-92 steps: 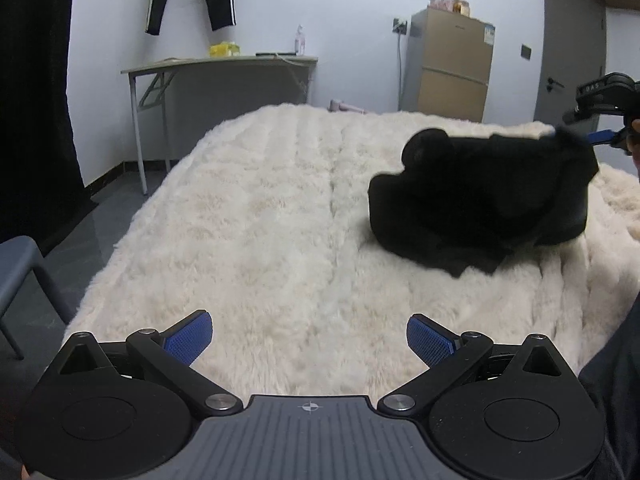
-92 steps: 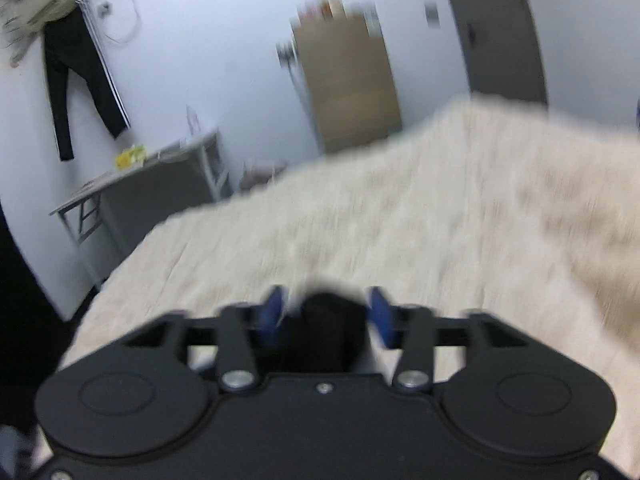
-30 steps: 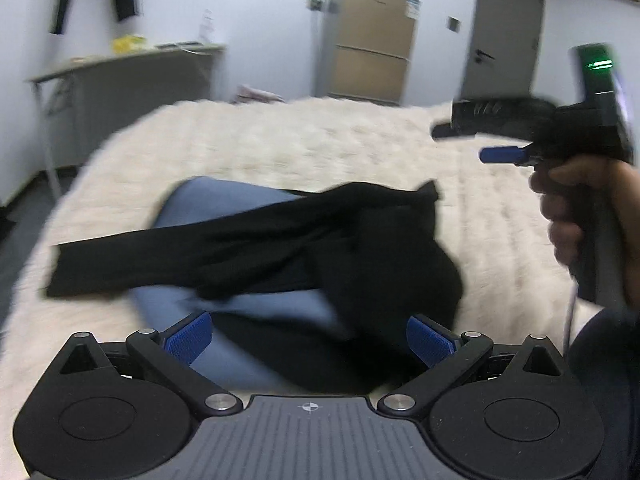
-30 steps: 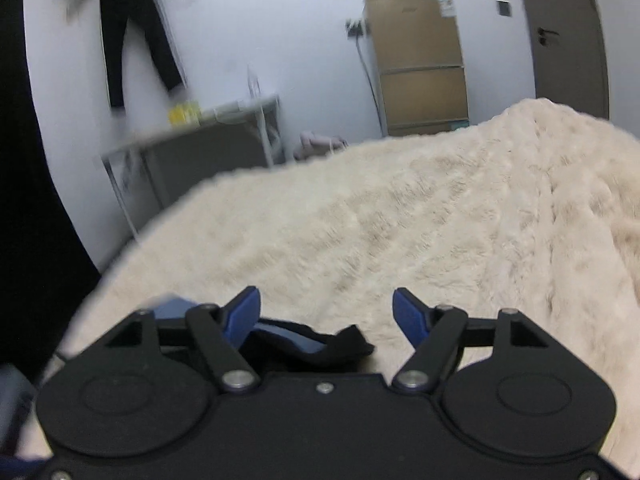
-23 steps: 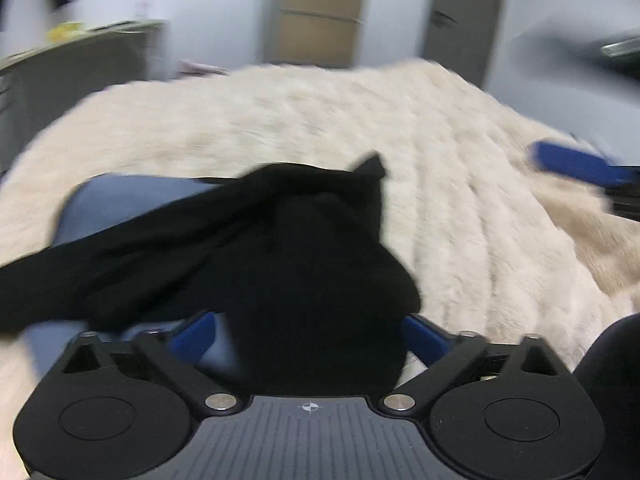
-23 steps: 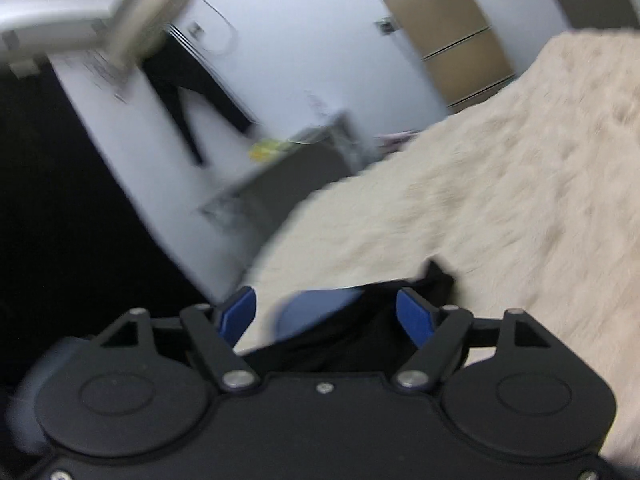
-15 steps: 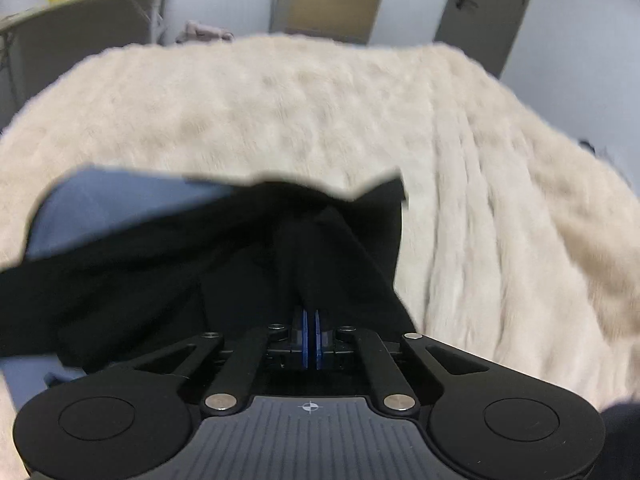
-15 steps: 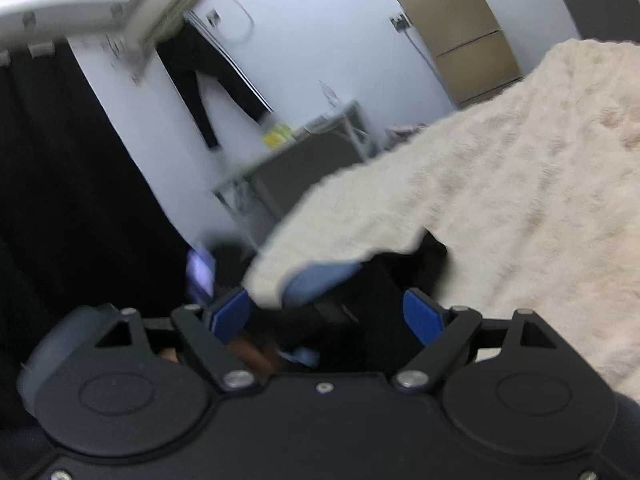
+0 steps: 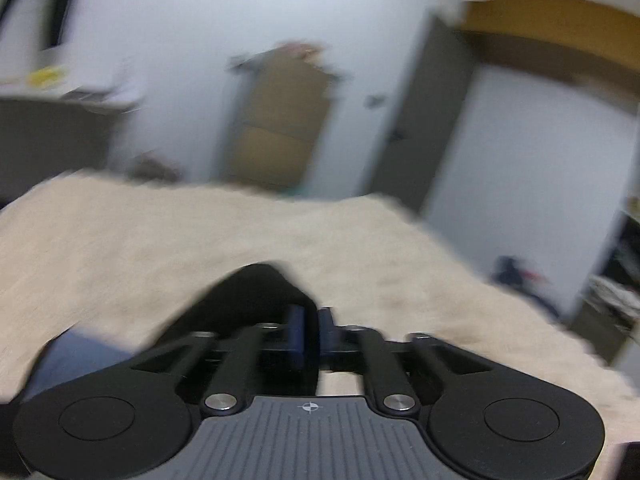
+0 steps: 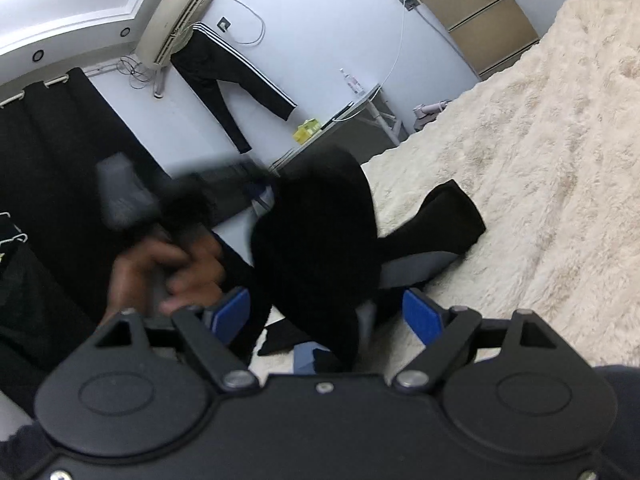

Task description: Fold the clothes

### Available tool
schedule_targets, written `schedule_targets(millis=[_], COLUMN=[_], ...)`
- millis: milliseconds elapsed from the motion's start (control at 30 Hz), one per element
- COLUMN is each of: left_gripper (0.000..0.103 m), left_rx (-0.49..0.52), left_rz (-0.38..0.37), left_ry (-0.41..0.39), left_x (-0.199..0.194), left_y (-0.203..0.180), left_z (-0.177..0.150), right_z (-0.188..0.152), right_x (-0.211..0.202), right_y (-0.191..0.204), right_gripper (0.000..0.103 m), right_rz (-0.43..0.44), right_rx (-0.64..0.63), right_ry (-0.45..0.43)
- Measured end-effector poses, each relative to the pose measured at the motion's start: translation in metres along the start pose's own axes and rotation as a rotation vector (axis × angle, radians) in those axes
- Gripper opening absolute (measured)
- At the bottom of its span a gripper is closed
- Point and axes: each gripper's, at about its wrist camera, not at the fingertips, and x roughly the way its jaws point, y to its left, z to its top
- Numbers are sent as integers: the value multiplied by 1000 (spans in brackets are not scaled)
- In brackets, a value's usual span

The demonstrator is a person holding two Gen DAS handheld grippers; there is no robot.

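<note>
The black garment with a blue-grey lining (image 10: 320, 240) lies bunched on the cream fluffy blanket (image 10: 540, 180) that covers the bed, close to the bed's near edge. One part of it is lifted into a dark hump, and a black sleeve end (image 10: 444, 220) reaches out flat over the blanket.

The left gripper (image 9: 310, 330) is blurred; its blue pads are close together and its jaws are opening. Black cloth lies against the left pad, but I cannot tell if the pads press on it. In the right wrist view this gripper is a grey blur above a person's hand (image 10: 168, 268), which stands between the camera and the left part of the garment.

The right gripper (image 10: 326, 314) has its blue pads spread wide. The garment is between them and below them, and the pads do not press on it.

Around: a brown cabinet (image 10: 476, 12) by the white wall, a grey table (image 10: 352, 116) with a yellow thing on it, black striped trousers (image 10: 228, 84) hanging under a beige air conditioner (image 10: 176, 16), a black curtain (image 10: 52, 152), and a grey door (image 9: 424, 120).
</note>
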Motion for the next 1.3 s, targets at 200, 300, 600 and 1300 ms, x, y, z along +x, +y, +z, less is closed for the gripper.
schedule_targets(millis=[200, 300, 600, 1300], left_gripper=[60, 69, 71, 80], left_rx=[-211, -261, -260, 80], left_rz=[137, 194, 515, -278], left_ry=[32, -91, -28, -294], left_x=[13, -10, 21, -58], left_y=[95, 132, 227, -5], left_z=[-77, -87, -80, 35], right_z=[-3, -5, -20, -41], right_x=[1, 6, 38, 67], right_y=[5, 15, 45, 19], right_gripper=[83, 83, 83, 83], right_rz=[-48, -90, -285, 13], right_rx=[-30, -89, -180, 43], right_ry=[6, 8, -56, 139])
